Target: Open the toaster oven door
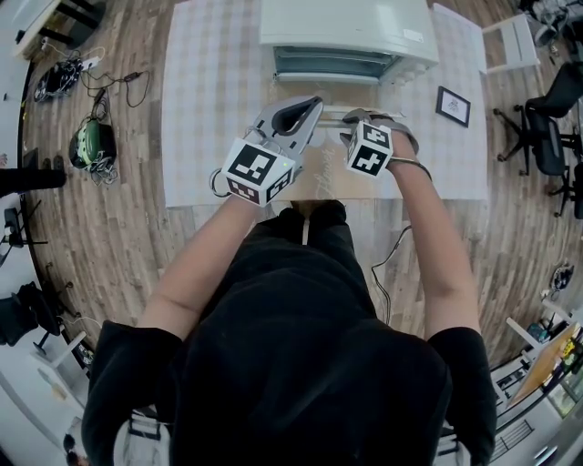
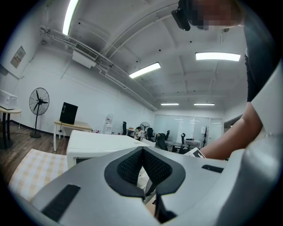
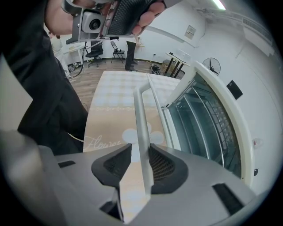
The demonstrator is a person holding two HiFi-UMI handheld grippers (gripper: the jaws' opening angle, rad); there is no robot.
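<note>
The white metal toaster oven (image 1: 346, 27) sits at twelve o'clock, its glass door (image 3: 201, 123) swung down open. The right gripper (image 3: 140, 152) has its jaws apart around the pale bar handle (image 3: 140, 110), likely letting go. The left gripper (image 2: 142, 152), closed and empty, idles alongside.

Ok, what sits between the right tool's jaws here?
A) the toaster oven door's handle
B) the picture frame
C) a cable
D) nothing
A: in the right gripper view the door handle runs straight between the right tool's jaws, and the toaster oven door stands open beside it.
</note>
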